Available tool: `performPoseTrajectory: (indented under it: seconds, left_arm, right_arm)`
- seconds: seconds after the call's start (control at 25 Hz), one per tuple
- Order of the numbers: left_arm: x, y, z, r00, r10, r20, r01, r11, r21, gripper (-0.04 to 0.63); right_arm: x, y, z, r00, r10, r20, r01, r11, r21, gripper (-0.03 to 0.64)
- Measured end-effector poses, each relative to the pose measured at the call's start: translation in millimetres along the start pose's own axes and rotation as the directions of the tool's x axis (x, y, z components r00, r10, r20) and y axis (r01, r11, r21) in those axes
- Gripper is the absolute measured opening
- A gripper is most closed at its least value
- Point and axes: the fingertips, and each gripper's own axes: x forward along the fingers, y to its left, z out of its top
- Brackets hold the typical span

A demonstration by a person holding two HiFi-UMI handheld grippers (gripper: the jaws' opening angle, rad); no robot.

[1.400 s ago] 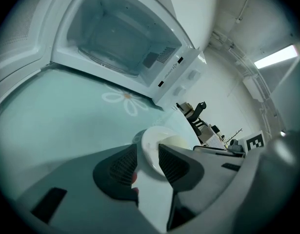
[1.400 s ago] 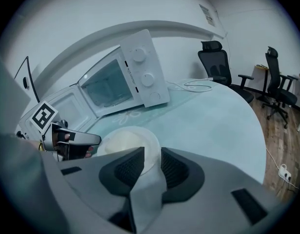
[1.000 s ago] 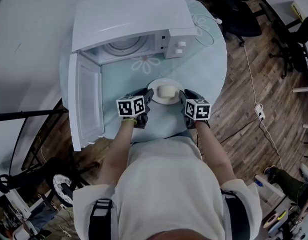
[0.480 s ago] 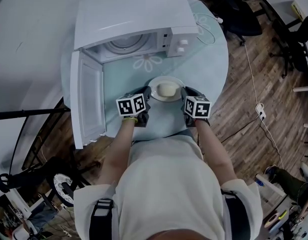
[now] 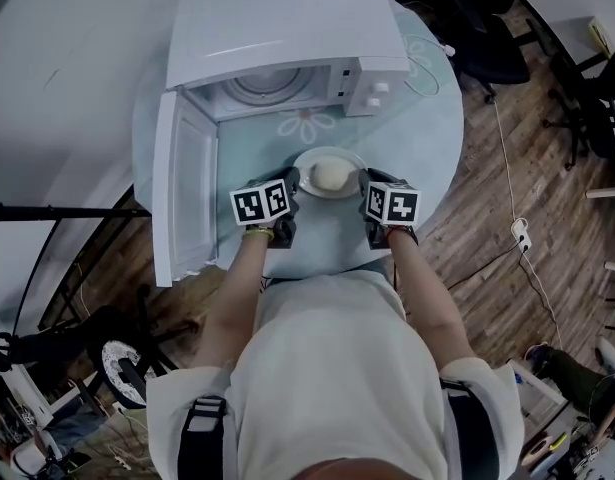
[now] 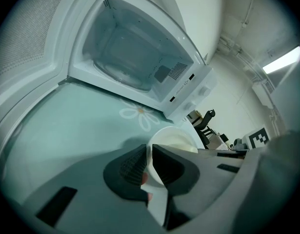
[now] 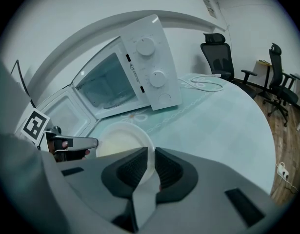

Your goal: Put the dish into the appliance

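Your left tongs (image 6: 149, 167), having just been closing, are pinching the rim of the white dish (image 6: 175, 139) before the open microwave (image 6: 135, 57).

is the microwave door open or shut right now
Open: the microwave door stands swung wide out on its hinge side, and the turntable inside is exposed in the head view.

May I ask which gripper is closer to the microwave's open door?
The left gripper: the open door stands on its side, the right gripper sits nearer the knobs. Both have just closed their jaws on the plate rim.
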Motion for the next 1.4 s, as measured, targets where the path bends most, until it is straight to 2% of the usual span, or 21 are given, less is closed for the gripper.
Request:
performPoseTrajectory:
  seconds: [0.68, 0.96, 1.4]
  left_arm:
    - [-18.9, 49.7, 64.7, 0.989, 0.113, 0.093, -0.107, 0.992, -0.068, 0.046]
    - [-19.7, 64.0, 97.9, 0.982, 0.162, 0.101, -0.155, 0.985, -0.077, 0.046]
    - [-15.6, 91.2, 141.1, 0.964, 0.220, 0.151, -0.195, 0.967, -0.162, 0.047]
  right_arm:
    - [43.6, 54.5, 61.0, 0.997, 0.075, -0.013, -0.076, 0.994, -0.077, 0.054]
    - [63.2, 69.5, 91.3, 0.995, 0.096, -0.029, -0.098, 0.991, -0.088, 0.054]
    - [95.5, 90.9, 142.5, 0.994, 0.109, -0.007, -0.109, 0.988, -0.110, 0.054]
